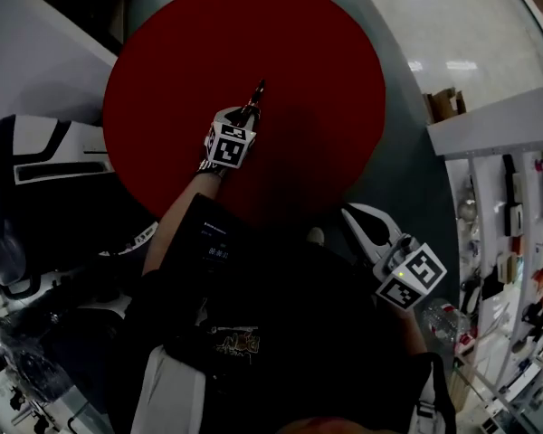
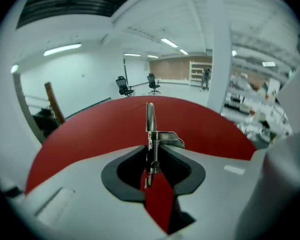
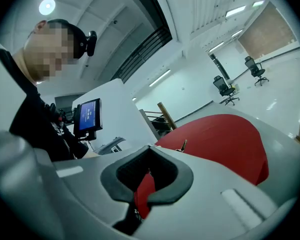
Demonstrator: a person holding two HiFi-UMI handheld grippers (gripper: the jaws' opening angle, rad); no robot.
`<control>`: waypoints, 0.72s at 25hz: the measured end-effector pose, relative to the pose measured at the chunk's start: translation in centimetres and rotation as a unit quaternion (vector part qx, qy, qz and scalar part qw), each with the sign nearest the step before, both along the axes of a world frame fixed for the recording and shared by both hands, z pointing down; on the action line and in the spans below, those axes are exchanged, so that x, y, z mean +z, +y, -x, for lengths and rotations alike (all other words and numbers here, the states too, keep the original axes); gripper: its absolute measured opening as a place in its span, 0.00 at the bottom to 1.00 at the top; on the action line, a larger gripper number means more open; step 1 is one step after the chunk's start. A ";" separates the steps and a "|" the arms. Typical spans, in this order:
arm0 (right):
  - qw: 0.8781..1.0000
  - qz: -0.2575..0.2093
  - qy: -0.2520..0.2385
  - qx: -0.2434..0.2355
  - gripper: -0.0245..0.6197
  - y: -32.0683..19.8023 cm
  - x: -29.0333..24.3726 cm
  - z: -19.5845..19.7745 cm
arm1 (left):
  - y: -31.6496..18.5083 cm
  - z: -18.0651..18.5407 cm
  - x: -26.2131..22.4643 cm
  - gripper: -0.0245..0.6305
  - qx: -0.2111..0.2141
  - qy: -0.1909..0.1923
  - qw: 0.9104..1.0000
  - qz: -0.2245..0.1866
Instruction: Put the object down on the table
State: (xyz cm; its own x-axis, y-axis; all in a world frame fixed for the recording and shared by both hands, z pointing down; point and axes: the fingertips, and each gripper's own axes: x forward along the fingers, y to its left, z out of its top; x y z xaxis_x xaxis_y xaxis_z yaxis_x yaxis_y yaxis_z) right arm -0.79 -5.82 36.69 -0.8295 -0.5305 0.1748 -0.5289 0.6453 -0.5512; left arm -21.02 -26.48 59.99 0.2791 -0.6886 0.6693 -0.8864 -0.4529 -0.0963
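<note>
I see my left gripper (image 1: 247,112) clenched on the tool (image 2: 150,120), which juts out between its tips above the table (image 1: 326,52), my right gripper (image 3: 149,149) closed and empty.

The left gripper (image 1: 247,114), on an outstretched arm (image 1: 176,220), has its fingers (image 2: 190,173) clamped on a thin metal tool (image 2: 150,124) (pointing forward). The right gripper (image 1: 353,215) is held close in, fingers together.
</note>
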 end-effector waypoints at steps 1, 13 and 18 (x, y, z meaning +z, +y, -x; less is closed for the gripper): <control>1.000 0.004 0.002 0.010 0.04 -0.1 0.2 -0.2 | -0.8 0.0 0.6 0.20 0.026 -0.057 0.998 -0.012; 0.995 0.029 0.007 0.092 0.04 0.3 1.4 -1.2 | -4.7 -2.3 6.9 0.19 0.253 -0.390 0.881 -0.085; 0.994 0.038 0.003 0.102 0.04 0.0 2.1 -2.5 | -4.7 -3.2 9.0 0.18 0.276 -0.417 0.864 -0.060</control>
State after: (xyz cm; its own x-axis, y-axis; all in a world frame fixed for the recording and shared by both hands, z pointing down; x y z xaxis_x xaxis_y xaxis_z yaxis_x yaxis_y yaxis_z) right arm 1.70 -5.80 38.76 -0.7051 -0.6721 0.2258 -0.6475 0.4806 -0.5913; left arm -17.83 -31.20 68.96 0.0415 -0.6824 0.7298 -0.1373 -0.7274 -0.6723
